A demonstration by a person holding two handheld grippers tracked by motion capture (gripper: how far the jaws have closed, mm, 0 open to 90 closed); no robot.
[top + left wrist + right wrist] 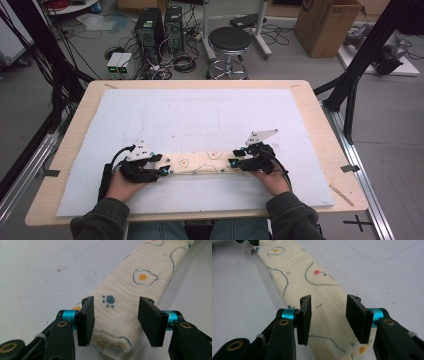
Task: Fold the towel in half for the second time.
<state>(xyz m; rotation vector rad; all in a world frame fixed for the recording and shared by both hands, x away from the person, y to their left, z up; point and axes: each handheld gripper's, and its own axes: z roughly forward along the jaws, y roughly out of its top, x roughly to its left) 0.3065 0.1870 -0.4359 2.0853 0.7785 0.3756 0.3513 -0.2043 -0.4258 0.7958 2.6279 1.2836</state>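
Cloth: folded cloth (pixel 200 162) was a long cream strip with fried-egg prints, lying crosswise on the near part of the white mat (pixel 200 115) – one gripper at each end
Table: wooden table (pixel 310 100) sat under the mat
Left gripper: left gripper (pixel 115 320) was spread wide, jaws straddling the strip's end, not pinching
Right gripper: right gripper (pixel 328 317) – same deal, released, jaws either side of the cloth

No readable text, label, brand or number is found. Only printed motifs are seen on the folded cloth (pixel 130 287): fried eggs, a blue paw print, outline shapes with pink dots.
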